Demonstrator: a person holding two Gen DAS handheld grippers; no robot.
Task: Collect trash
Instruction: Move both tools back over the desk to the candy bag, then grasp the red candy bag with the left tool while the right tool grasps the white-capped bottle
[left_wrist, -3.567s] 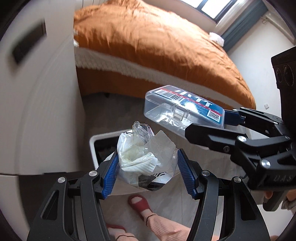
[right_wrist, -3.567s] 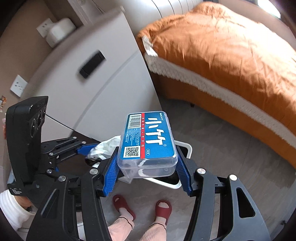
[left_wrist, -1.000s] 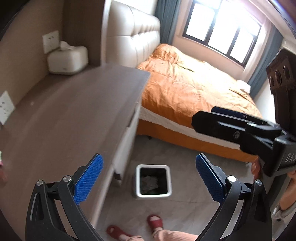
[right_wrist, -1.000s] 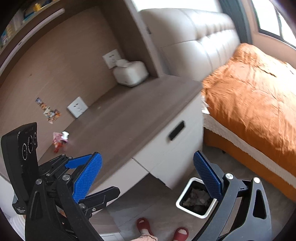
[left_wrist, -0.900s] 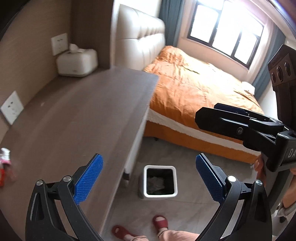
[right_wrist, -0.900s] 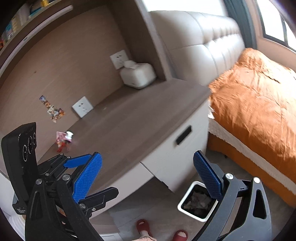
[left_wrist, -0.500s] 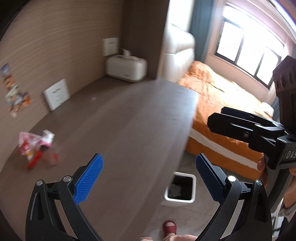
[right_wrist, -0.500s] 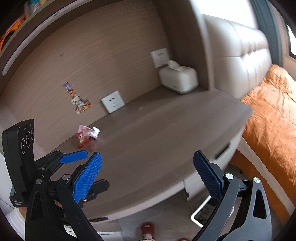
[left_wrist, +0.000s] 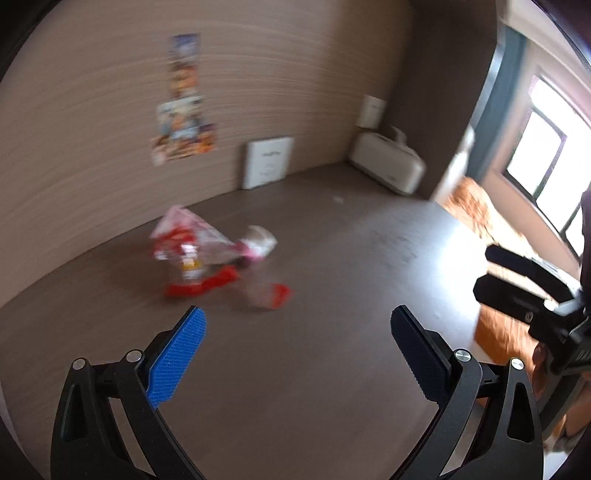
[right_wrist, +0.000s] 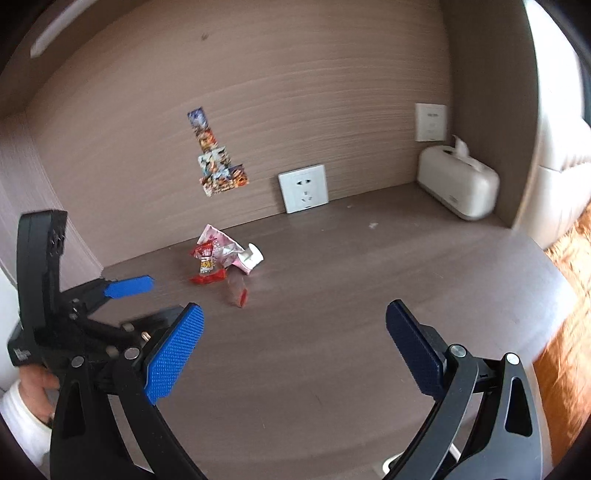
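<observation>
Wrapper pile (right_wrist: 218, 254) sits on the desk (right_wrist: 332, 332) near the back wall, at about 11 o'clock from my right claw (right_wrist: 293, 343) and well ahead of it. In the right wrist view its long axis runs roughly from 10 o'clock to 4 o'clock: a pink-and-white crumpled packet (right_wrist: 236, 254) with its white end pointing toward 4 o'clock. A red-and-yellow wrapper (right_wrist: 207, 258) lies against its left side, with a red strip (right_wrist: 208, 277) just in front. A small clear piece with a red edge (right_wrist: 237, 291) lies slightly apart, nearer to me, standing roughly 12 to 6 o'clock.

Left wrist view is motion-blurred; I make out the same pile (left_wrist: 207, 254) at 11 o'clock from the left claw (left_wrist: 297, 350), and the clear piece (left_wrist: 267, 295) at about 12, nearest its fingers.

Both claws are spread wide, blue pads apart, nothing between them. Both hover over bare desk, short of the trash. From the right wrist camera I see the left claw (right_wrist: 129, 295) at 9 o'clock, its blue tip near the pile's left side but not touching.

Surroundings: wall socket (right_wrist: 303, 188) at 12 o'clock behind the pile, sticker strip (right_wrist: 218, 162) on the wall above it, white tissue box (right_wrist: 458, 184) at 2 o'clock in the corner, second socket (right_wrist: 430, 122) above that. Orange bedding (right_wrist: 569, 295) shows at 3 o'clock beyond the desk edge. Nothing stands between the claws and the pile.
</observation>
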